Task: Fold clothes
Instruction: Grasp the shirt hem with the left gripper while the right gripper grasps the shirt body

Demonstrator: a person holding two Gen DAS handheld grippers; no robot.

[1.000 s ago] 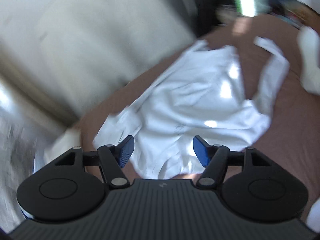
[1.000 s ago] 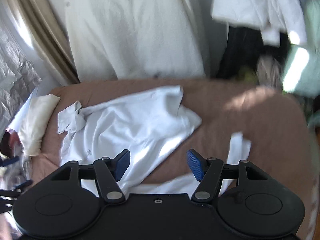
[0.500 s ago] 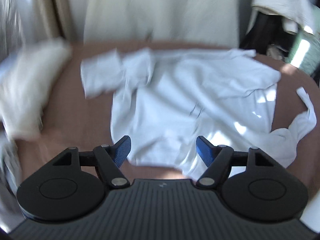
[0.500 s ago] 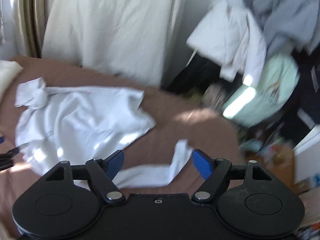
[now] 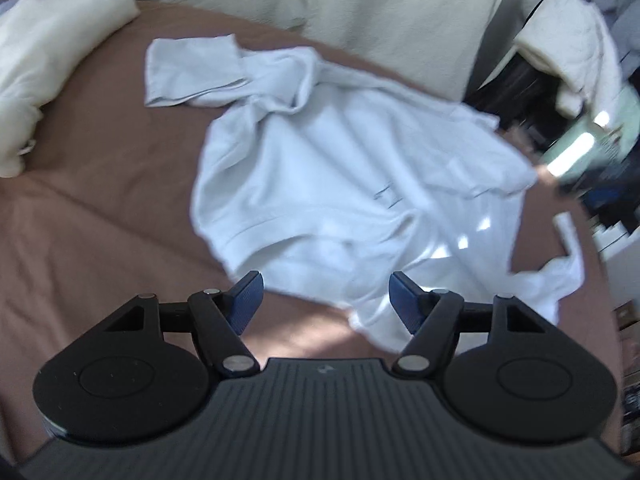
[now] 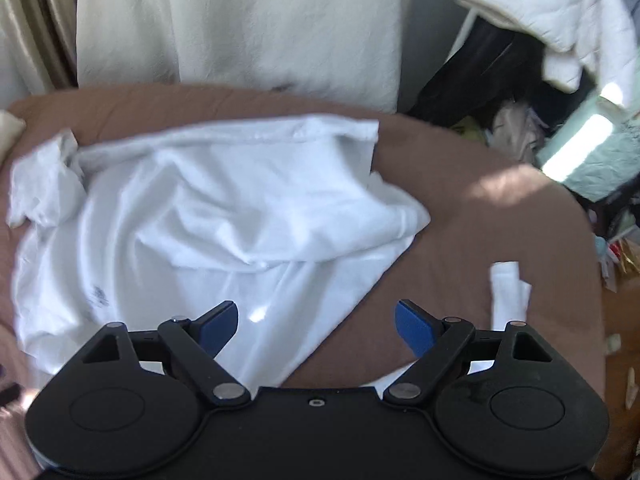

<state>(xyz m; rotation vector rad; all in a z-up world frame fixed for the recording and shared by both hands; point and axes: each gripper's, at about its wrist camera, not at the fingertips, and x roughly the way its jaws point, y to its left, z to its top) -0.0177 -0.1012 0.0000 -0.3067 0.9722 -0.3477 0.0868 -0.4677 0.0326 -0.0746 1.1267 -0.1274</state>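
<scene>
A white shirt [image 5: 340, 184] lies crumpled on the brown bed cover [image 5: 100, 208]. One sleeve [image 5: 192, 68] points to the far left, and a long strip of it [image 5: 560, 276] trails to the right. My left gripper [image 5: 326, 300] is open and empty, just above the shirt's near hem. In the right wrist view the same shirt [image 6: 208, 220] lies folded over on itself, with the strip [image 6: 508, 292] at the right. My right gripper [image 6: 316, 326] is open and empty over the shirt's near right edge.
A cream folded cloth [image 5: 48, 64] lies at the bed's far left. A cream pillow or cover [image 6: 240, 20] stands behind the bed. A cluttered pile of clothes and dark items [image 6: 540, 64] sits beyond the bed's right edge.
Both views have swung about over the bed. The left gripper now looks at the shirt from the near left; the right gripper has come back closer over the shirt. Both jaws stay open.
</scene>
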